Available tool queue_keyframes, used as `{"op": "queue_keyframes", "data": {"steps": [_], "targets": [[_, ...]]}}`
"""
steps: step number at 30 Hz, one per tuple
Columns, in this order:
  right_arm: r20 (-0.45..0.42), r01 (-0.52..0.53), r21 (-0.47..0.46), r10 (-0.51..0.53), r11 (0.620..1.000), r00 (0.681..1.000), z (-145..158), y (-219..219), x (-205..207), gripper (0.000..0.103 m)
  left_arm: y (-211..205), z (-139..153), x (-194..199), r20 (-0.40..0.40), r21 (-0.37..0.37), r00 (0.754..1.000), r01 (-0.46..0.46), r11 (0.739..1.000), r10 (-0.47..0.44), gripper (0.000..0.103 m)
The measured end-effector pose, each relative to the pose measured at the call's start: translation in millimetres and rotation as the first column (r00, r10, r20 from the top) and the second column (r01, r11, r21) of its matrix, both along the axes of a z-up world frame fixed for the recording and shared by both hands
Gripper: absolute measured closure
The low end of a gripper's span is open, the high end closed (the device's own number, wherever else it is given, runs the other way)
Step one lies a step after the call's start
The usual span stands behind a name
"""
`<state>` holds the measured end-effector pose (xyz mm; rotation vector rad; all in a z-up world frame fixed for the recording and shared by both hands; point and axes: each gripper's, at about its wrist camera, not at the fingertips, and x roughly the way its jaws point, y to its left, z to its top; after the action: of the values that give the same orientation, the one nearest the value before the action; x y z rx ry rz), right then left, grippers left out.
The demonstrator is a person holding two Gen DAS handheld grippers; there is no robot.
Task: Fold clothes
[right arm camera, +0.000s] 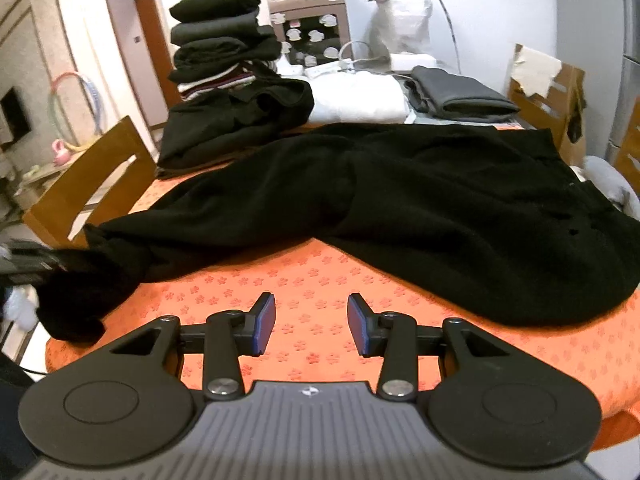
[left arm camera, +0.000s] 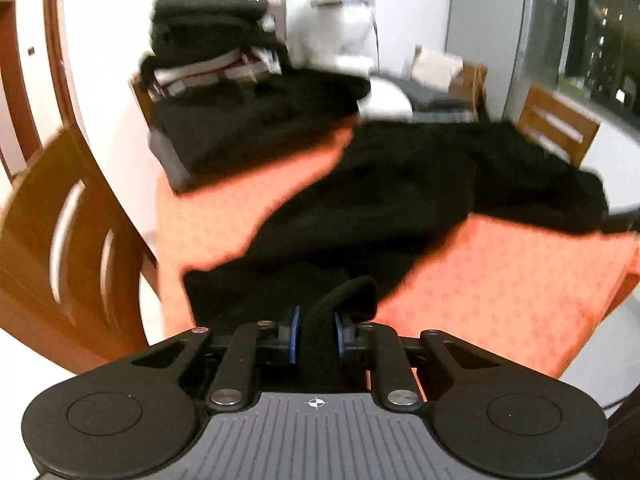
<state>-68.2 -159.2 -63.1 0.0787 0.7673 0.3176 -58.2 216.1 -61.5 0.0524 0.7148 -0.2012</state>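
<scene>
Black trousers (right arm camera: pixel 400 200) sprawl unfolded across the orange tablecloth (right arm camera: pixel 320 320); the left gripper (left arm camera: pixel 316 336) pinches one leg end, the right gripper (right arm camera: pixel 312 330) hovers wide open, empty. Folded stack (right arm camera: pixel 224 44) waits behind.

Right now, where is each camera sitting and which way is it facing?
Left wrist view: sits on the left gripper, looks along its fingers across the orange tablecloth; they pinch the black garment.
Right wrist view: sits on the right gripper, facing across the table; its fingers are open over the cloth, holding nothing.
Both share the black garment, the tablecloth and the stack of folded clothes; the left gripper shows at the right view's left edge.
</scene>
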Motion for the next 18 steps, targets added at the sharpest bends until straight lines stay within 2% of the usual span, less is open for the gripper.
{"op": "queue_keyframes", "data": {"steps": [3,7,8,10,13,18], "targets": [[-0.016,0.024,0.002,-0.024,1.0,1.0,-7,13,7,0.056,22,25,-4,0.063,-0.026,0.998,-0.021,0.999,0.023,0.085],[-0.037,0.072,0.025,-0.071,0.997,0.997,-18,24,26,0.056,54,61,-9,0.141,-0.066,0.982,-0.116,0.991,0.125,0.089],[-0.035,0.081,0.016,-0.081,0.997,0.996,-22,25,31,0.056,60,69,-10,0.155,-0.075,0.977,-0.139,0.988,0.149,0.093],[-0.029,0.1,-0.003,-0.1,0.995,0.995,-30,29,43,0.056,71,83,-10,0.177,-0.09,0.966,-0.176,0.98,0.19,0.094],[-0.014,0.073,-0.076,-0.074,0.994,0.997,-43,35,64,0.055,83,96,-7,0.201,-0.091,0.952,-0.218,0.972,0.232,0.096],[0.005,-0.052,-0.225,0.054,0.973,0.999,-61,47,102,0.055,93,105,-1,0.221,-0.085,0.932,-0.274,0.958,0.286,0.097]]}}
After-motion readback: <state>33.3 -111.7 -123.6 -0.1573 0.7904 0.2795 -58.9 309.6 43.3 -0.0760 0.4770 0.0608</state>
